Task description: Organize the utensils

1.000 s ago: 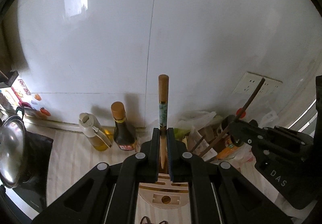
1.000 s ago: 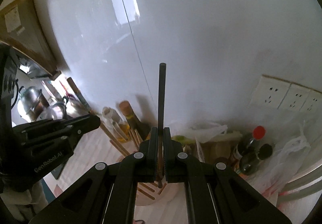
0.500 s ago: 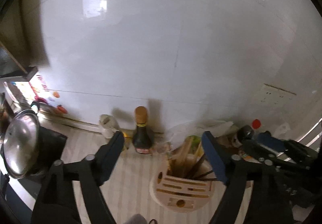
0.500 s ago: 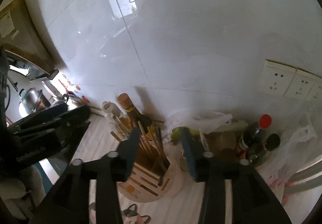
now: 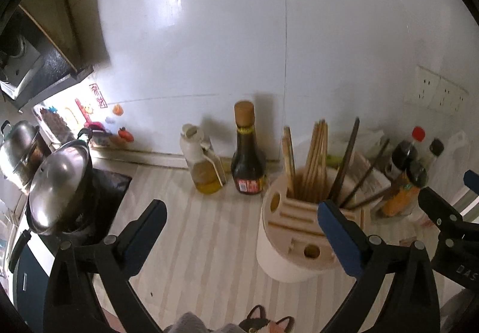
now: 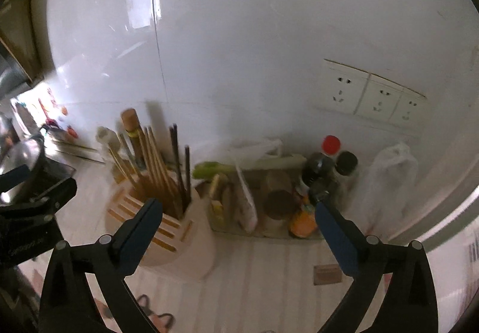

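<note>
A round white utensil holder (image 5: 287,255) with a slotted wooden top stands on the striped counter. Pale wooden chopsticks (image 5: 317,153) and dark chopsticks (image 5: 347,159) stand in it. My left gripper (image 5: 242,205) hangs above and in front of the holder, its jaws opening wide with nothing between them. In the right wrist view the holder (image 6: 191,243) sits at lower left, with wooden chopsticks (image 6: 155,159) and dark chopsticks (image 6: 179,159) upright in it. My right gripper (image 6: 236,205) is also opening, with nothing held.
A dark sauce bottle (image 5: 248,159) and an oil bottle (image 5: 203,165) stand against the white wall left of the holder. A lidded steel pot (image 5: 57,183) sits far left. Right of the holder are bags, jars and a red-capped bottle (image 6: 329,150). Wall sockets (image 6: 374,93) are above.
Both grippers went from shut on a chopstick to wide open. The wooden and the dark chopstick now stand in the holder. Both views have tipped downward toward the counter.
</note>
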Available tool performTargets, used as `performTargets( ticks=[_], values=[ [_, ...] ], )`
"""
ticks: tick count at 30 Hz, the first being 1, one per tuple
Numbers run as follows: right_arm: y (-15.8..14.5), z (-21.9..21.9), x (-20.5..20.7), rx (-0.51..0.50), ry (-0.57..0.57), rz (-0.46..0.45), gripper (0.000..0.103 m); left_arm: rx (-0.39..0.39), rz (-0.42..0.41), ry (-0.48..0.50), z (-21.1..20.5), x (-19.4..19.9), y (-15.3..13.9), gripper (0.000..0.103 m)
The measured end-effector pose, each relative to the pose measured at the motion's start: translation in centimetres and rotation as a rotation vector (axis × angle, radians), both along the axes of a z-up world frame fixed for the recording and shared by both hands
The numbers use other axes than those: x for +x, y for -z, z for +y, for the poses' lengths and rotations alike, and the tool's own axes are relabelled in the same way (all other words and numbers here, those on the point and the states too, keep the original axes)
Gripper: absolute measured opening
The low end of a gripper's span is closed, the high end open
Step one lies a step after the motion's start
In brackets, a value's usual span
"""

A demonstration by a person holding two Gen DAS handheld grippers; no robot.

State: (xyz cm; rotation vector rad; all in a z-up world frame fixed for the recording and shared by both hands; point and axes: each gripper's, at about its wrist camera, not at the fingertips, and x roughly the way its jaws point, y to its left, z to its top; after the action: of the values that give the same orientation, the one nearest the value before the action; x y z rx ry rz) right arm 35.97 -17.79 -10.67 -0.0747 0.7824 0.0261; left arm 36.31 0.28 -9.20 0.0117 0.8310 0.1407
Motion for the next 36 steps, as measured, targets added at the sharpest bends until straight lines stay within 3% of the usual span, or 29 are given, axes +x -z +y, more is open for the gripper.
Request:
performTargets(
  ticks=[7, 17, 24, 36],
  values=[
    [1.4, -1.1, -1.7, -0.021, 0.042, 0.002, 0.103, 0.002, -0.025, -0.026, -0.5, -2.2, -0.2, 0.103],
    [0.0, -1.0, -5.9, -0.011, 0.012, -0.047, 0.103, 0.002, -0.076, -0.041, -0.4, -7.4, -2.5, 0.103],
    [-2.9, -0.7, -13.1, -0.007, 0.032, -0.127, 0.103, -0.022, -0.138, -0.012, 0.8, -13.7, -5.1, 0.103],
    [-8.3, 2.0, -29.5, 0.017, 0.111, -0.242, 0.103, -0.008, -0.203, 0.078, 3.8, -26.4, -9.1, 0.103]
  ],
)
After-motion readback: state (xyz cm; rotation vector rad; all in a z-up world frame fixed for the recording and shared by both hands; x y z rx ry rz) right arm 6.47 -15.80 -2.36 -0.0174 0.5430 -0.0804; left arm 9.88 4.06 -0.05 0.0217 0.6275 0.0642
